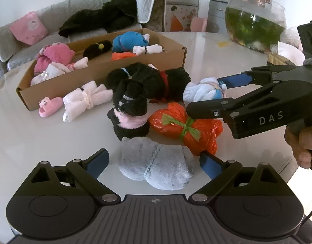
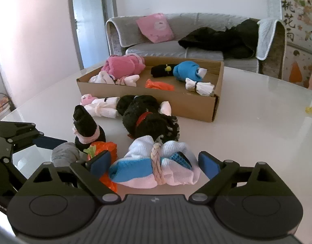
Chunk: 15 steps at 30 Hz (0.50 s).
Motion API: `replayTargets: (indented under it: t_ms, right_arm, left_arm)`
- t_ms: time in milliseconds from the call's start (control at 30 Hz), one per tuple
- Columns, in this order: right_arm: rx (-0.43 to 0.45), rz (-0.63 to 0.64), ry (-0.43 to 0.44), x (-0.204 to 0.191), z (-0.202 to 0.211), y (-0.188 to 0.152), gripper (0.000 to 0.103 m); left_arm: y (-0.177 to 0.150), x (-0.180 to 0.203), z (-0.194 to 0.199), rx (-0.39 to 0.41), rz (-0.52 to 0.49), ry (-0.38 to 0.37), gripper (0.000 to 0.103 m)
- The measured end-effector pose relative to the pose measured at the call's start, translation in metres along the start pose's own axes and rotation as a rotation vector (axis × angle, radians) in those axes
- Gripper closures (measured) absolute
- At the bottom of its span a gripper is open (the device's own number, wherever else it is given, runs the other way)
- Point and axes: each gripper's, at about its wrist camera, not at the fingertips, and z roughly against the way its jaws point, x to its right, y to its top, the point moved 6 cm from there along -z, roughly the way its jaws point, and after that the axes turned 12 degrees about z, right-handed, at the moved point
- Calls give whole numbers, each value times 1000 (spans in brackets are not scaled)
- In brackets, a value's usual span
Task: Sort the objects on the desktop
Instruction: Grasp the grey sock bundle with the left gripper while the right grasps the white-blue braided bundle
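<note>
Both claws stand wide open with a bundle between the pads, neither pressing yet, likely so each can close across the tied middle. The left gripper (image 1: 153, 162) straddles the grey bundle (image 1: 156, 164) at the table's (image 1: 44, 142) near edge; the right gripper (image 2: 154, 161) straddles the white-and-blue bundle (image 2: 156, 166). The box (image 2: 176, 103) behind already holds pink, black, blue, orange and white rolls in two compartments, so these two probably go there next. The orange bundle (image 1: 184, 128) lies touching the right claw's left finger and just beside the grey bundle, and the black rolls (image 1: 147, 81) lie between claws and box, so lifting clear first seems wise
</note>
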Motion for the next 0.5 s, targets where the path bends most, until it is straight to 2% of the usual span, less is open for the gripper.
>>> replayTargets:
  t_ms: [233,333,400,500]
  right_arm:
    - [-1,-39,-8,4,0,-5,8]
    - [-9,-45,2,6,-4,-4,11]
    - [-15,-49,11,5,-7,-4,16]
    - [-12,-51,6,3,-5,-3,24]
  left_arm:
    - [-3,9,3,3,-22,-18,9]
    - [-3,10,3,5,-15,-16,11]
    - [-3,11,4,6,-16,-16,15]
    - [-2,13,6,5,-23,-28,29]
